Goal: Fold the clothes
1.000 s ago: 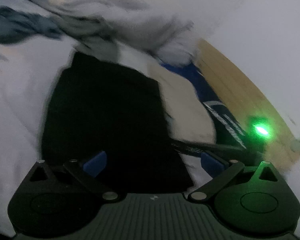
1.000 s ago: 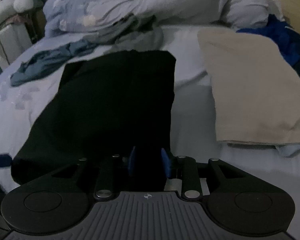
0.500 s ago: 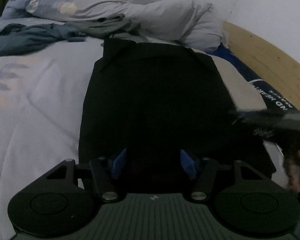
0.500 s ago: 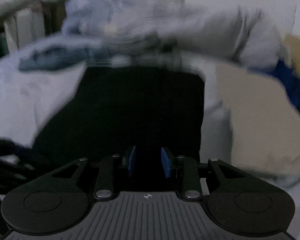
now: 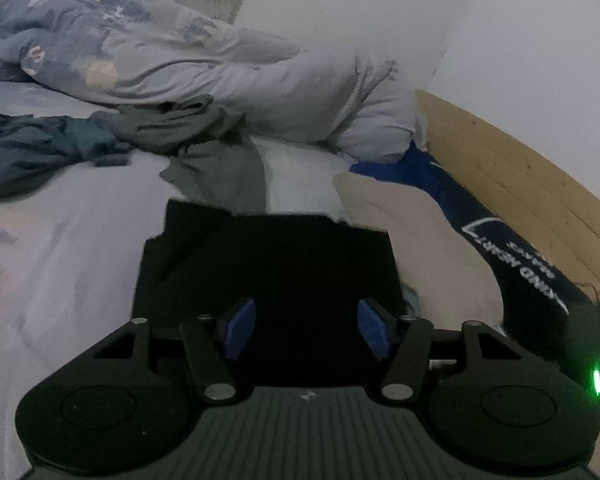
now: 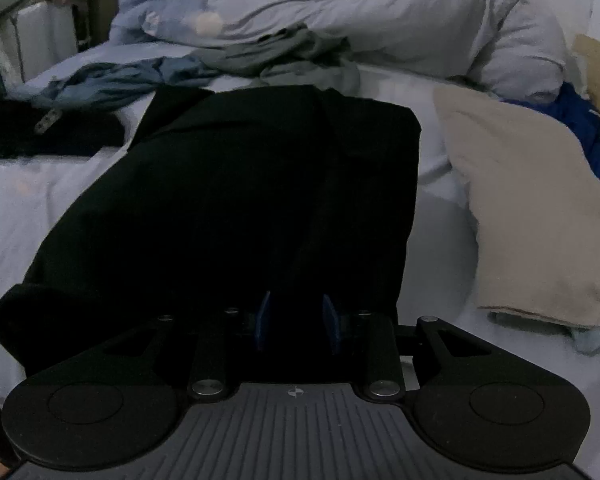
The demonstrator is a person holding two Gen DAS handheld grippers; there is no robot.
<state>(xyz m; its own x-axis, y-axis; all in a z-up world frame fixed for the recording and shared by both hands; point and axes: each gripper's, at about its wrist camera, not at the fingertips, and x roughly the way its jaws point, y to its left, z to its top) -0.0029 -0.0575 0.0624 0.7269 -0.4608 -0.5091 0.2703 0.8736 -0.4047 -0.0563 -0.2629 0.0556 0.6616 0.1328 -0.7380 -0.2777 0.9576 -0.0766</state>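
**Black garment lies lengthwise ahead of both tongs**

Right now I have the black garment (image 6: 236, 200) spread on the bed (image 6: 40, 204), its long axis running straight away from me toward the rumpled duvet (image 6: 380, 12), near hem under both tools. From the right wrist view it reaches from just in front of the right gripper (image 6: 297, 322) up to the grey shirt (image 6: 300, 56) at the far end. Its blue pads (image 6: 265, 316) stand a narrow gap apart with dark cloth in front of them; the picture is too dark for me to tell whether they pinch the hem or only hover over it.

The left gripper (image 5: 306, 330) has its pads clearly apart, wider than the right's, above the near edge of the same garment (image 5: 276, 264); I see no cloth caught between them. A folded beige piece (image 6: 528, 208) lies beside the garment on the right, apart from it, with a blue printed garment (image 5: 512, 248) beyond, against the wooden bed frame (image 5: 520, 176).

I judge both hands about equally near the hem, so the fold should carry the near end away from me, along the long axis.
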